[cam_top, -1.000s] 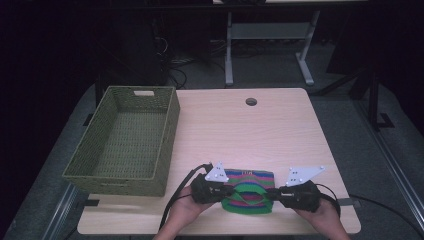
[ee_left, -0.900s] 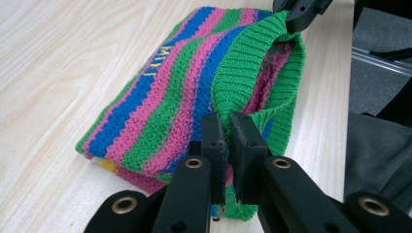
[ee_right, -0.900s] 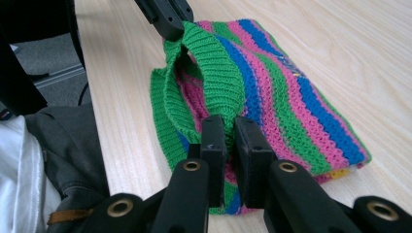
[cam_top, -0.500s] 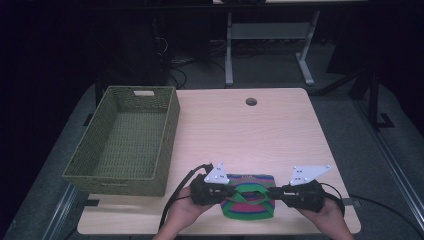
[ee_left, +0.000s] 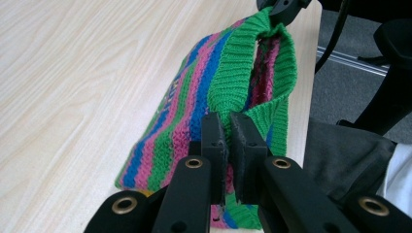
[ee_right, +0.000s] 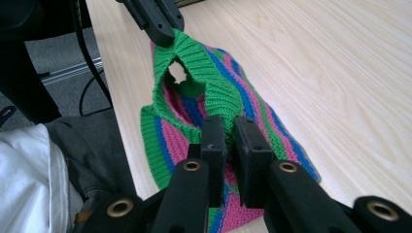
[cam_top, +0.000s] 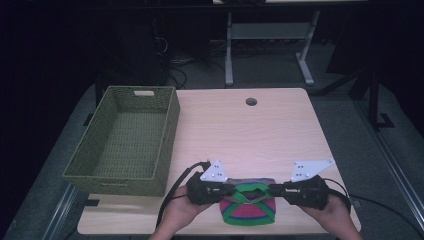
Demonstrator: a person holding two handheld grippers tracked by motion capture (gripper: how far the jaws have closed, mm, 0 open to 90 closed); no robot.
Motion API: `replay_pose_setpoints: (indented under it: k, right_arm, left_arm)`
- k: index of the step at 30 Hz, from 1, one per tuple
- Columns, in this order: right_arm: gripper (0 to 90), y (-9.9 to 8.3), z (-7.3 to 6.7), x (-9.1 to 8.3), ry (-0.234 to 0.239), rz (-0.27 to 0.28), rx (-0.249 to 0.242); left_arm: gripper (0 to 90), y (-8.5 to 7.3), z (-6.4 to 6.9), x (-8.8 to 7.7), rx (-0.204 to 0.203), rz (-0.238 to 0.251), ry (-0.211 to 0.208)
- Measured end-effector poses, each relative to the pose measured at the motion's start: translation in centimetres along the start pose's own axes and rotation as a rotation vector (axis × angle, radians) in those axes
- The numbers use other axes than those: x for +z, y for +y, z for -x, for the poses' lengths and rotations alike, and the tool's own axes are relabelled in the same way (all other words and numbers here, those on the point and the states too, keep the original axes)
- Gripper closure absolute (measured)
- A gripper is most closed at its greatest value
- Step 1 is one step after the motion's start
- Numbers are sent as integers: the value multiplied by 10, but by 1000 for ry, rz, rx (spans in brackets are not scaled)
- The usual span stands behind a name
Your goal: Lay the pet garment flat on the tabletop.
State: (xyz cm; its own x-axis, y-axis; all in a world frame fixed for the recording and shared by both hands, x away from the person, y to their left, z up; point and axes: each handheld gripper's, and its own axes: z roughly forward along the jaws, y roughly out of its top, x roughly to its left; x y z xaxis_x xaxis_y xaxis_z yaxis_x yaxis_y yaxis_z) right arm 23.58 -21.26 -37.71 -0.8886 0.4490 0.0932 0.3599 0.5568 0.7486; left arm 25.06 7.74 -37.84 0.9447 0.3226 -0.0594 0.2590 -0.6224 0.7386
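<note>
The striped knit garment [cam_top: 248, 207] is stretched left to right at the frame's bottom centre, its green-ribbed opening clenched by the left tool [cam_top: 226, 190] and right tool [cam_top: 278, 190].

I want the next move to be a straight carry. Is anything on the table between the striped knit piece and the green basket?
Nothing visible: bare table lies between the knit piece and the basket, apart from its near wall.

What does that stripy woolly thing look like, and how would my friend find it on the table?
Start at the light wooden table with the big green woven basket on its left side. At the near edge, to the right of that basket, hangs the knitted garment, pinched by the left gripper and right gripper. It is the one soft thing, striped pink, blue and green with a ribbed green trim.
</note>
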Motion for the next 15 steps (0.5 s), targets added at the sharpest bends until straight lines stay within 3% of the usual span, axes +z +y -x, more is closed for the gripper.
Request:
replay_pose_setpoints:
  k: [9, 15]
  right_arm:
    - [826, 5, 30, 19, 22, -45, 81]
    - [825, 13, 43, 23, 18, -42, 116]
  left_arm:
    - [845, -5, -33, 14, -92, 29, 3]
    - [845, 0, -49, 19, -146, 49, 7]
